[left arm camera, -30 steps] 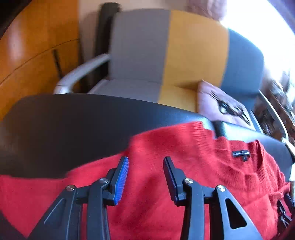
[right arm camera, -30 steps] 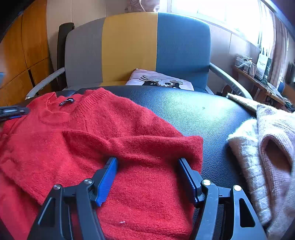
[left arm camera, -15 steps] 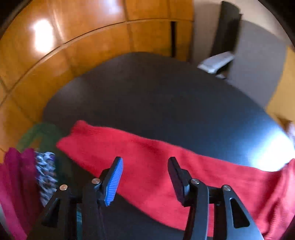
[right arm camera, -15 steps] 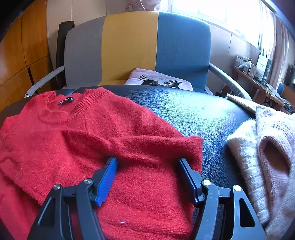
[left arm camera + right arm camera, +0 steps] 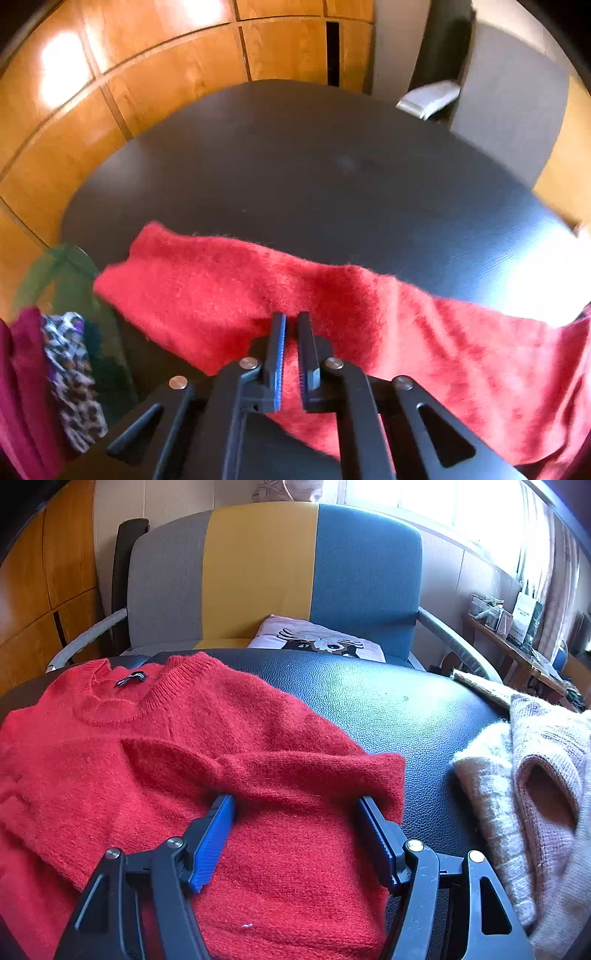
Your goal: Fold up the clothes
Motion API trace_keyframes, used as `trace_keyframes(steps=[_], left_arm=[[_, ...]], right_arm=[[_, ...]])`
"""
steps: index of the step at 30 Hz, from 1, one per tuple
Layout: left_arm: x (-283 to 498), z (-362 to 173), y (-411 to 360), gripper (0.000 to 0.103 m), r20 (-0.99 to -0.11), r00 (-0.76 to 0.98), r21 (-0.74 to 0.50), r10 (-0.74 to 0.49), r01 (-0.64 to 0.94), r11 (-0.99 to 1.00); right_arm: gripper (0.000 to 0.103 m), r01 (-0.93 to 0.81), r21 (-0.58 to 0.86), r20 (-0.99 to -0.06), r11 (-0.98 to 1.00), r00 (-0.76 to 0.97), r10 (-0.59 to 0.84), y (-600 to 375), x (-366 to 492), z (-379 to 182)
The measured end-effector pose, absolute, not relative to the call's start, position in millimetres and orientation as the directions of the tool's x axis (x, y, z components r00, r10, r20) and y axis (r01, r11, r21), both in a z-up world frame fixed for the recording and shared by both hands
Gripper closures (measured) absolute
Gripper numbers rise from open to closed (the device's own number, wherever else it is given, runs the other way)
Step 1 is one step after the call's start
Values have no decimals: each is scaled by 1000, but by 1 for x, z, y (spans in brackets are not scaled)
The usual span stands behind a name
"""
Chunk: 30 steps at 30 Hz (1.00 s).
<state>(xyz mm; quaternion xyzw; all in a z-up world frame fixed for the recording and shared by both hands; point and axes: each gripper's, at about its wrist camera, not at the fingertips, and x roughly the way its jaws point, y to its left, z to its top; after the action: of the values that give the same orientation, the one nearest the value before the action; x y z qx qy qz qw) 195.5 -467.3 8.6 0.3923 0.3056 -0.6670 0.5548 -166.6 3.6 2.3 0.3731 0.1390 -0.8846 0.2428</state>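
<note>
Both wrist views sit low and close — sharing the red sweater [image 5: 229, 295] [image 5: 221, 760].

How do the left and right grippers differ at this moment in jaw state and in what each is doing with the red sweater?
The left gripper has its jaws nearly together, pinching a fold of the red sweater's outstretched sleeve; the right gripper has its jaws spread wide and grips nothing. The left sits at the sleeve, the right over the sweater's body with one sleeve folded across it. Both have black frames and a blue pad.
</note>
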Motion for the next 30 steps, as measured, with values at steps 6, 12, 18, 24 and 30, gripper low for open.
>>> trace_keyframes(steps=[6,12,18,24,30], left_arm=[[156,48,-423,101,-789,-266,-75,-554,936,-343],[87,93,-354,101,-710,-474,-144,-520,821,-553],[32,93,-304,97,-722,-554,-174,-414,725,-667],[93,57,-359,64,-824,-396,-199,-405,872,-448],[184,30,-434,54,-881,-156,-109,-446,986,-130]], right_arm=[[35,531,-62,-728,-845,-603,-326,3,-165,3],[35,531,-61,-729,-845,-602,-326,3,-166,3],[35,531,-53,-728,-846,-600,-331,4,-166,3],[34,534,-33,-728,-845,-592,-345,6,-167,2],[34,535,-25,-728,-845,-589,-351,7,-169,3]])
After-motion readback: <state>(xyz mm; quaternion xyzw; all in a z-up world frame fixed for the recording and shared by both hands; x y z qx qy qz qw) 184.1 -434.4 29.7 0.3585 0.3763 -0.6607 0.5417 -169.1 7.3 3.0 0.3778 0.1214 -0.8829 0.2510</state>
